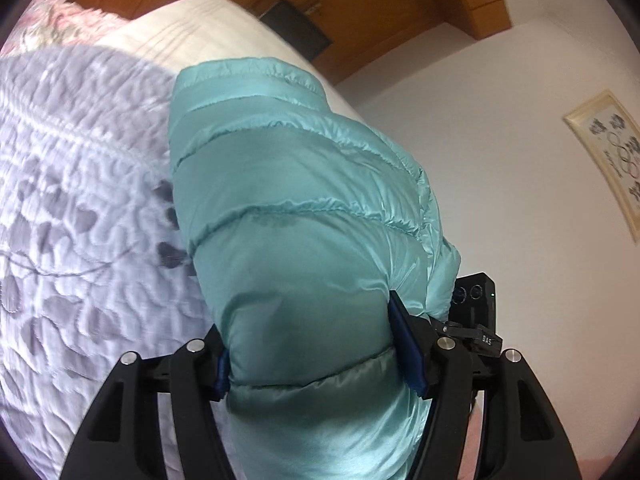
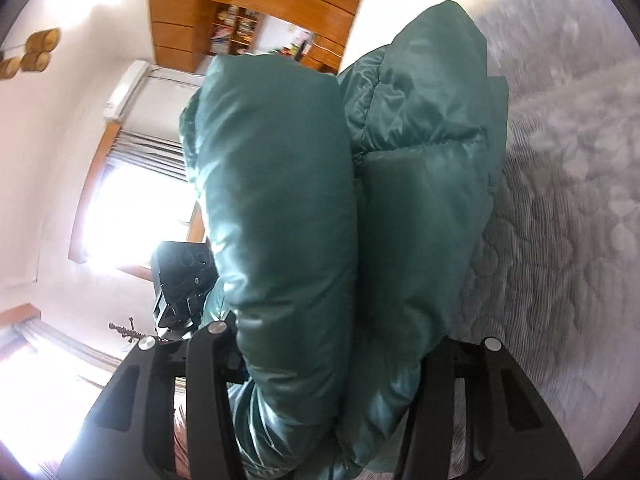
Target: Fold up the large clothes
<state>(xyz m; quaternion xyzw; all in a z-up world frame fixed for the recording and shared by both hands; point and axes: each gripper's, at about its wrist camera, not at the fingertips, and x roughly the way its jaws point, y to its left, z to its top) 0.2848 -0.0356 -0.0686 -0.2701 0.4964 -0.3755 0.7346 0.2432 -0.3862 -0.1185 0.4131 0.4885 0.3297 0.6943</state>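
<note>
A teal quilted puffer jacket [image 1: 288,216] fills the middle of the left wrist view and hangs over the bed. My left gripper [image 1: 320,360] is shut on a thick fold of it, with the blue pads [image 1: 406,344] pressed into the fabric on both sides. In the right wrist view the same jacket [image 2: 304,208] looks darker green and bunches in two thick folds. My right gripper [image 2: 332,364] is shut on it; its fingertips are hidden by the fabric. The other gripper's body [image 2: 180,276] shows just left of the jacket.
A bed with a lilac quilted floral bedspread [image 1: 72,208] lies under the jacket, also in the right wrist view [image 2: 560,240]. A cream pillow [image 1: 200,28] lies at its head. Wooden wardrobes [image 1: 360,4], a framed picture [image 1: 608,160] and a bright window [image 2: 132,216] surround it.
</note>
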